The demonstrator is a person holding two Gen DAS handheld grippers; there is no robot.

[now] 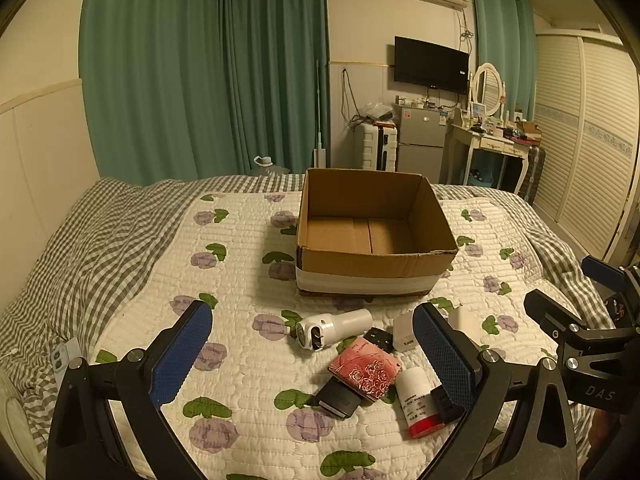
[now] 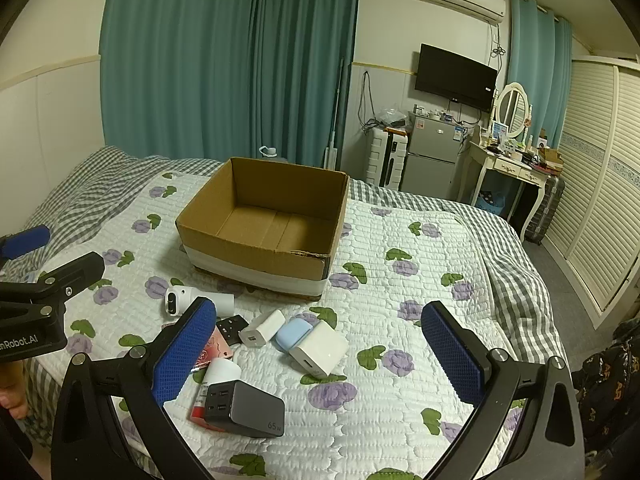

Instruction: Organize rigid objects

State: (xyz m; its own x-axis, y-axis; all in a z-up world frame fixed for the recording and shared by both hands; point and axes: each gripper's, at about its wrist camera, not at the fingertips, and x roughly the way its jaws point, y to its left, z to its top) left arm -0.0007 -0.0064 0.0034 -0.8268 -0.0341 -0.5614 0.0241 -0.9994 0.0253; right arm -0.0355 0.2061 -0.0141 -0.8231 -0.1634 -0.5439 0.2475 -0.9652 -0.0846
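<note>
While lying flat, white cylinder [image 1: 334, 330] points box-ward [image 1: 372, 264].

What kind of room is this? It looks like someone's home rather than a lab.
Most likely a lived-in bedroom: a bed with a flowered quilt, a dressing table with an oval mirror, and a wall-mounted television above a small fridge.

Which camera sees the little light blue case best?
The right wrist view: the light blue case lies in plain sight between two white chargers. In the left wrist view, a gripper finger blocks that spot, so it's hidden.
</note>
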